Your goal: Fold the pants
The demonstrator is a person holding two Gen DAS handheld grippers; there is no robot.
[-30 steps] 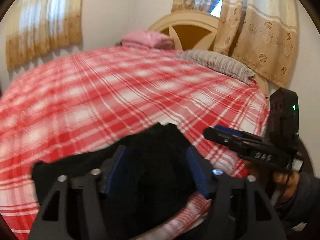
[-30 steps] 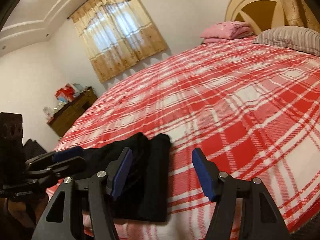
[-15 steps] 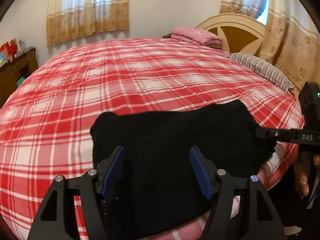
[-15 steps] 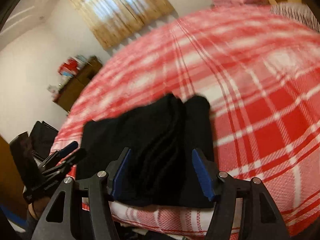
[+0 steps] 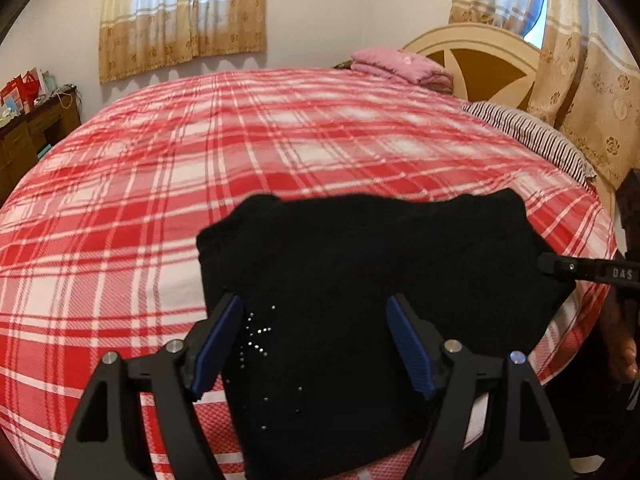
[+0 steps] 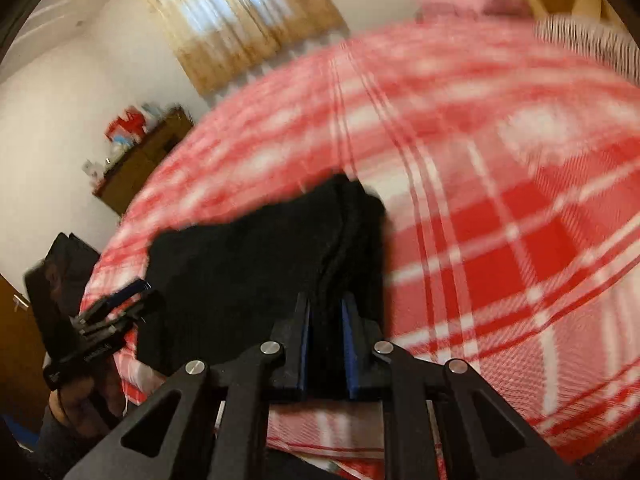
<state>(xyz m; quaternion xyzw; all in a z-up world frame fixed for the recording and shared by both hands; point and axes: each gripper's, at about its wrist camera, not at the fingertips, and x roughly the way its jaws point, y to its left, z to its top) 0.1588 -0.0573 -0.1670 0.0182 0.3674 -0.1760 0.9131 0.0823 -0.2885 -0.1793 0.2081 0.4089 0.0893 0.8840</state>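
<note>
Where the soft black pants (image 6: 260, 264) hang over the bed (image 5: 120, 208) edge, they get cut off; right gripper (image 6: 325, 320) is closing on them, left gripper (image 5: 316, 336) is opening wide over them

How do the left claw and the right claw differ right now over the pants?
The left claw stands wide and is opening, its pads clear of the black pants; the right claw is narrow and closing, with a fold of the pants between its pads. The left sits over the studded near edge, the right at the layered folded end. Both point down at the pants on the plaid bed.
</note>
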